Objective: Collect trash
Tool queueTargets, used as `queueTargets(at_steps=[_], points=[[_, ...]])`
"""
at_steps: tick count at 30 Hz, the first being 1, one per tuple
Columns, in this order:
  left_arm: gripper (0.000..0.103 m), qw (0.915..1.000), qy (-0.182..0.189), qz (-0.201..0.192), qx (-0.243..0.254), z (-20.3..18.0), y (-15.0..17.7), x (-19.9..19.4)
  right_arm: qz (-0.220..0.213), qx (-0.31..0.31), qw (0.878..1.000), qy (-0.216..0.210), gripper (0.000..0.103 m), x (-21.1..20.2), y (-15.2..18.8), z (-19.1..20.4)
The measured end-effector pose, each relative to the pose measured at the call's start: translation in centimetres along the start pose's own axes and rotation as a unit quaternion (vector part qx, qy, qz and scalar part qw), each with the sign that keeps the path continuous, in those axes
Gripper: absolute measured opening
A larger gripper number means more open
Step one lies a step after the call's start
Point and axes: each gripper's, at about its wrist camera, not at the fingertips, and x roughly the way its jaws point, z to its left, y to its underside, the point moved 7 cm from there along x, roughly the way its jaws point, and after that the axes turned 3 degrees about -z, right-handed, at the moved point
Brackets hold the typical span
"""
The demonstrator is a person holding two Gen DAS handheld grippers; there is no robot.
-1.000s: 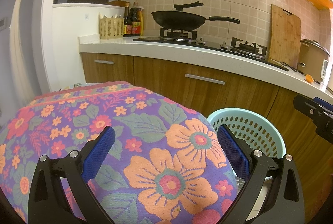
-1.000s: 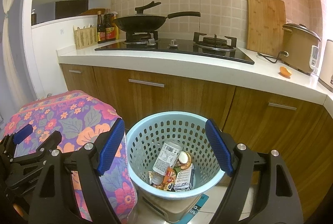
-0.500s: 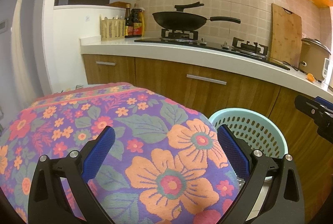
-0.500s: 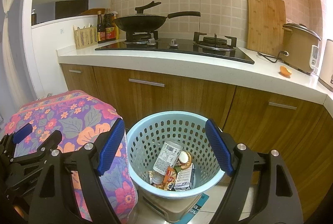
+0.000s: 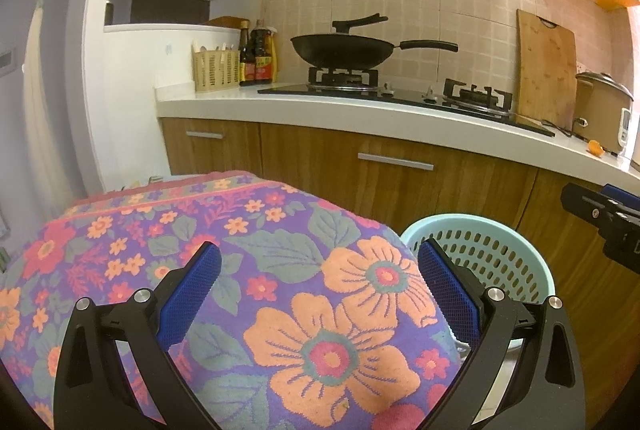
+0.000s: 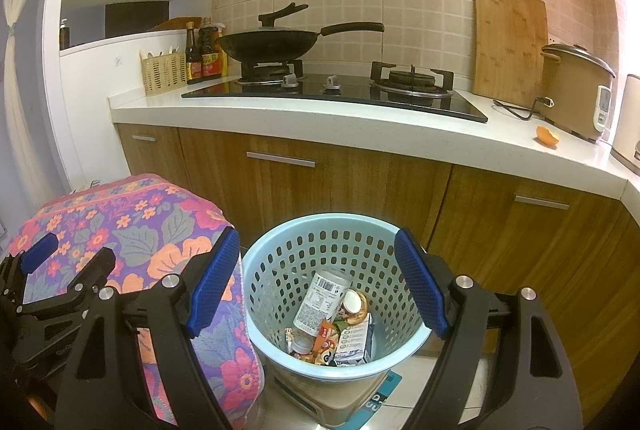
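A light blue perforated trash basket [image 6: 280, 270] stands on the floor before the cabinets and holds trash: a white bottle [image 6: 320, 298], a small carton [image 6: 354, 344] and wrappers. My right gripper [image 6: 316, 284] is open and empty, just above the basket's mouth. My left gripper [image 5: 320, 296] is open and empty, over a floral cloth [image 5: 256, 230]; the basket [image 5: 500, 254] shows at its right. An orange peel [image 6: 547, 136] lies on the counter at the right, also in the left wrist view [image 5: 595, 147].
The floral cloth [image 6: 132, 218] covers a surface left of the basket. The white counter [image 6: 360, 126] carries a gas hob with a black wok [image 6: 266, 44], sauce bottles [image 6: 202, 56], a cutting board [image 6: 510, 42] and a rice cooker [image 6: 574, 86]. Wooden cabinets [image 6: 360, 182] stand below.
The left wrist view has risen and pulled back a little, showing more wall and hood. The right gripper has not moved.
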Motion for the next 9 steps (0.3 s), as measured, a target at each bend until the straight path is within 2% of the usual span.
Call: queueTargets(at_steps=[9], points=[[0.096, 0.9999, -0.006, 0.014, -0.002, -0.02, 0.19, 0.48, 0.001, 0.002, 1.0, 0.001, 0.075, 0.04, 0.02, -0.15]])
